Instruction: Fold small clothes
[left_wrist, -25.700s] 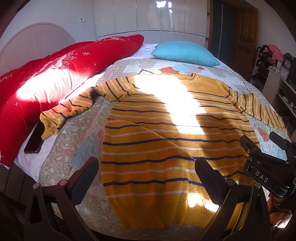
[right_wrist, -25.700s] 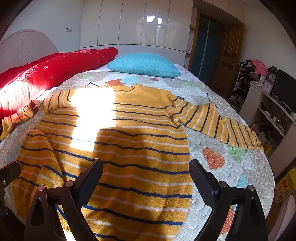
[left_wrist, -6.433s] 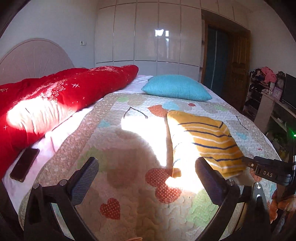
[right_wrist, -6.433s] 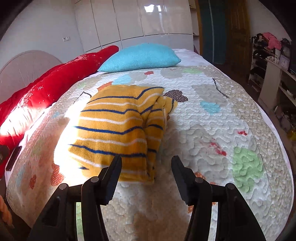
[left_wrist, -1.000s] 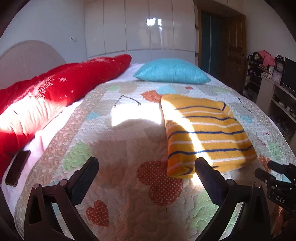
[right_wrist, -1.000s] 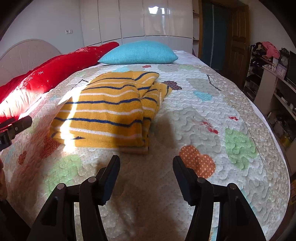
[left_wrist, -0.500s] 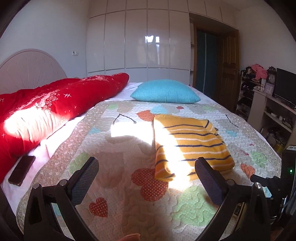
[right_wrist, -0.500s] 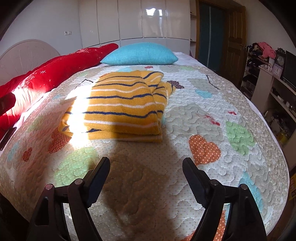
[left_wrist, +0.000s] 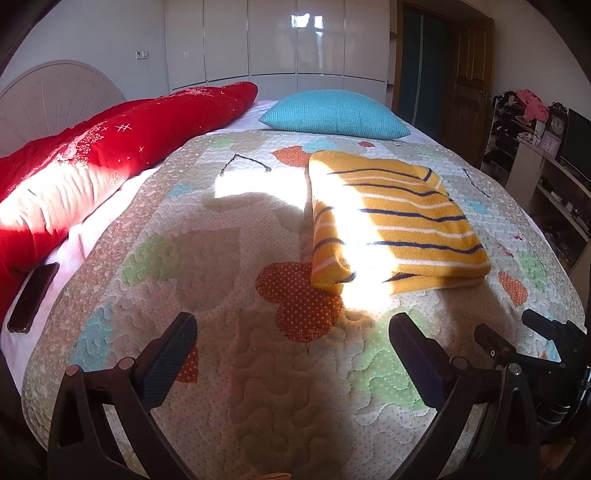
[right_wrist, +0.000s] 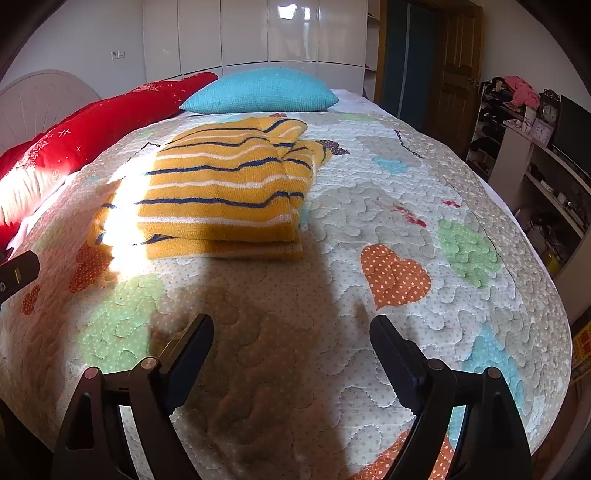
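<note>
A yellow sweater with navy and white stripes lies folded into a thick rectangle on the patterned quilt. It also shows in the right wrist view, left of centre. My left gripper is open and empty, held above the quilt near the foot of the bed, short of the sweater. My right gripper is open and empty too, above the quilt in front of the sweater. Part of the right gripper's body shows at the lower right of the left wrist view.
A red duvet lies along the left side of the bed. A turquoise pillow sits at the head. A dark phone lies on the sheet at the left edge. Shelves with clutter stand to the right of the bed.
Both grippers have shifted slightly over the foot of the bed and tilted down a little. The folded sweater has not moved. Both grippers stay open and empty.
</note>
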